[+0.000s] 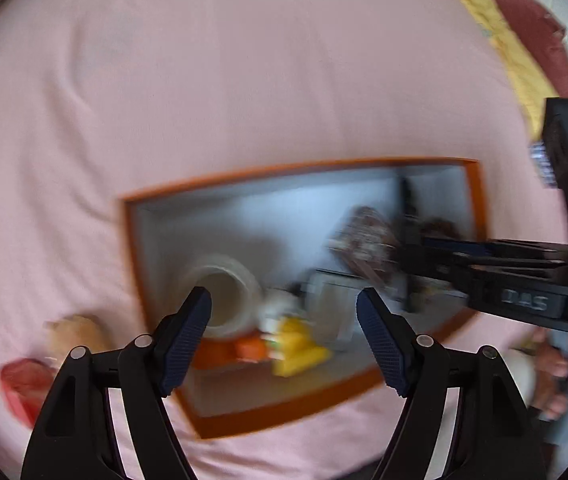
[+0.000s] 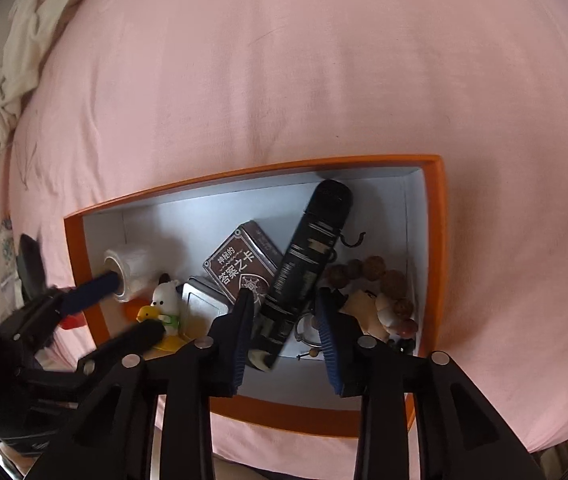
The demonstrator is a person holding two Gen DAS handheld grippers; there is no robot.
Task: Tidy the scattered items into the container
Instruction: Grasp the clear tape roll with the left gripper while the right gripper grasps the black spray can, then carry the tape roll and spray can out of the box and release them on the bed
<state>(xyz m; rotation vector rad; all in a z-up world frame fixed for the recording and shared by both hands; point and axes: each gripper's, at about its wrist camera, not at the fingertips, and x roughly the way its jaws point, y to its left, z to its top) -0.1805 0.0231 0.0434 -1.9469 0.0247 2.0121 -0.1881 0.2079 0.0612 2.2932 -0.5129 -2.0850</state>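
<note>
Over a pink bed sheet (image 2: 284,80), both grippers hang above the orange box (image 2: 434,240). The right gripper (image 2: 286,344) stands part-closed around the near end of a black tube (image 2: 308,256); contact is unclear. The left gripper (image 1: 284,336) is spread, empty. Inside the box: one tape roll (image 2: 130,266), one duck toy (image 2: 164,308), one tin (image 2: 244,266), one bead string (image 2: 380,276). Left of the box, one red thing (image 1: 20,384) and one tan thing (image 1: 74,330) remain outside, so tidying looks nearly done.
</note>
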